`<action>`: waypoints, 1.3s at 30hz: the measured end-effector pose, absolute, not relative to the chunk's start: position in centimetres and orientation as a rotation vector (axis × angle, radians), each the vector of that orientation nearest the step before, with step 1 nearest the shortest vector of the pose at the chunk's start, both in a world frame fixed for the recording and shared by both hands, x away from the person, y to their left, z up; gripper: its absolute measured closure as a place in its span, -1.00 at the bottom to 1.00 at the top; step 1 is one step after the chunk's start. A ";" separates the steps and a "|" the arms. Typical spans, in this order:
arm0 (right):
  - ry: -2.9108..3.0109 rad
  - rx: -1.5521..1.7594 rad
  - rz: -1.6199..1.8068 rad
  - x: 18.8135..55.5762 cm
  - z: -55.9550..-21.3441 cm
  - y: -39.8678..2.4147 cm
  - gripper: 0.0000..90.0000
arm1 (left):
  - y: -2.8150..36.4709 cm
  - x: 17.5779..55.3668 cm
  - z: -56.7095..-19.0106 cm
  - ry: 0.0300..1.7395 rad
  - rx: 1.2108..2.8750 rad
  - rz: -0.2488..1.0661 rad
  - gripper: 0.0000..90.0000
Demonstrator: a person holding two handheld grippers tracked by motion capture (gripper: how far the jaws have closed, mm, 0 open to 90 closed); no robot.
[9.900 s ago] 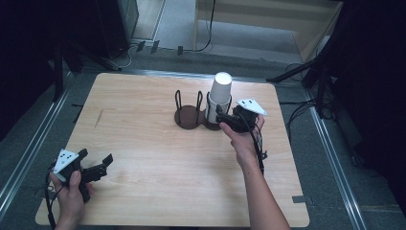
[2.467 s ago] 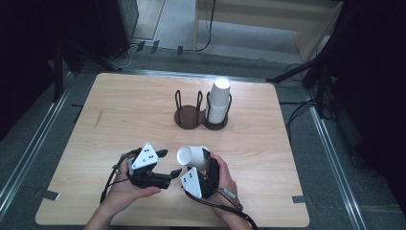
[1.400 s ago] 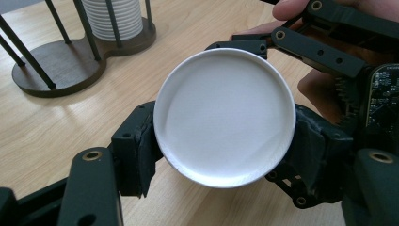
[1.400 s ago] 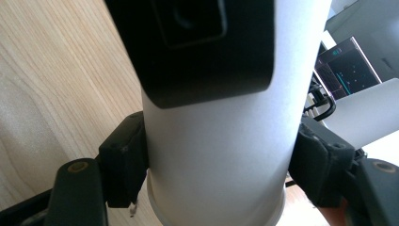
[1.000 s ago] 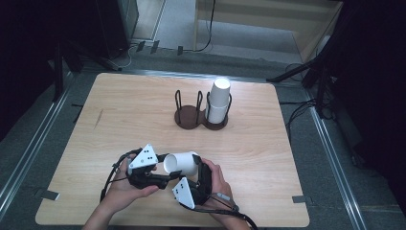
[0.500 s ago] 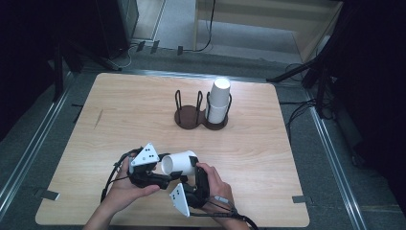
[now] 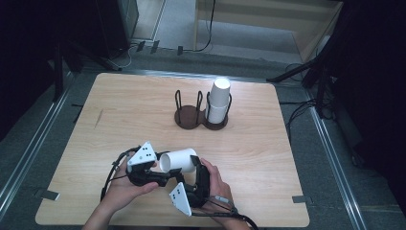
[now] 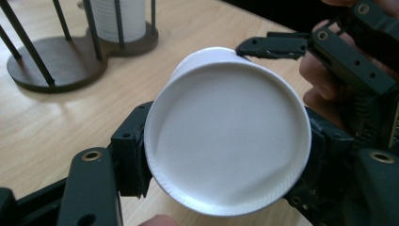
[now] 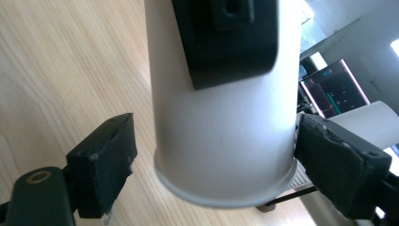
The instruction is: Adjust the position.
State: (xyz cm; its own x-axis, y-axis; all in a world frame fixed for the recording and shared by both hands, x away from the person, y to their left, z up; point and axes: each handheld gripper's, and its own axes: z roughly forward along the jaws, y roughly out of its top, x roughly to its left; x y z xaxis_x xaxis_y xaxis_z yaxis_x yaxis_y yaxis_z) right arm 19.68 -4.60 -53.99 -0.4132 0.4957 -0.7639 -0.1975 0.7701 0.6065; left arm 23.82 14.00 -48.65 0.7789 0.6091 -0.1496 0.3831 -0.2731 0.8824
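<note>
Cup is lying sideways above the table's near edge, left gripper clamping it while right gripper, jaws just widening, is straddling it untouched, risking crushing.

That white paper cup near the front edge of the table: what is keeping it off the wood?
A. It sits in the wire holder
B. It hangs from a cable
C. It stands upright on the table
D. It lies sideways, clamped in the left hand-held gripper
D: the white paper cup lies on its side above the table, and the left hand-held gripper presses on both its sides near the base.
</note>
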 end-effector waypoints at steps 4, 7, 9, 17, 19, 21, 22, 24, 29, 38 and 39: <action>1.850 0.305 0.848 19.9 -53.2 -5.1 -0.71 | 14.7 24.2 -48.8 0.813 1.847 0.301 -0.28; 1.861 0.360 0.897 20.2 -52.8 -5.5 -0.71 | 15.2 24.4 -48.8 0.832 1.815 0.318 -0.29; 1.866 0.372 0.907 20.3 -52.8 -5.6 -0.71 | 15.3 24.4 -48.9 0.837 1.799 0.333 -0.29; 1.906 0.473 0.979 21.0 -52.5 -6.1 -0.55 | 16.3 24.4 -48.8 0.869 1.684 0.441 -0.29; 1.911 0.502 0.993 21.2 -52.4 -6.2 -0.54 | 16.5 24.4 -48.8 0.877 1.649 0.449 -0.29; 1.908 0.555 1.002 21.6 -52.3 -6.4 -0.54 | 16.8 24.4 -48.8 0.885 1.615 0.445 -0.29; 1.904 0.567 0.992 21.7 -52.2 -6.5 -0.55 | 17.0 24.4 -48.8 0.883 1.600 0.444 -0.29; 1.889 0.583 0.965 21.8 -52.2 -6.6 -0.55 | 17.1 24.5 -48.9 0.880 1.562 0.443 -0.29; 1.869 0.693 1.012 22.4 -52.0 -7.1 -0.56 | 17.2 24.5 -49.3 0.860 1.499 0.478 -0.29; 1.907 0.861 1.089 23.1 -51.0 -7.4 -0.49 | 17.5 24.5 -49.4 0.859 1.479 0.520 -0.29; 1.908 0.878 1.108 23.0 -50.8 -7.4 -0.58 | 17.5 24.5 -49.4 0.859 1.479 0.520 -0.29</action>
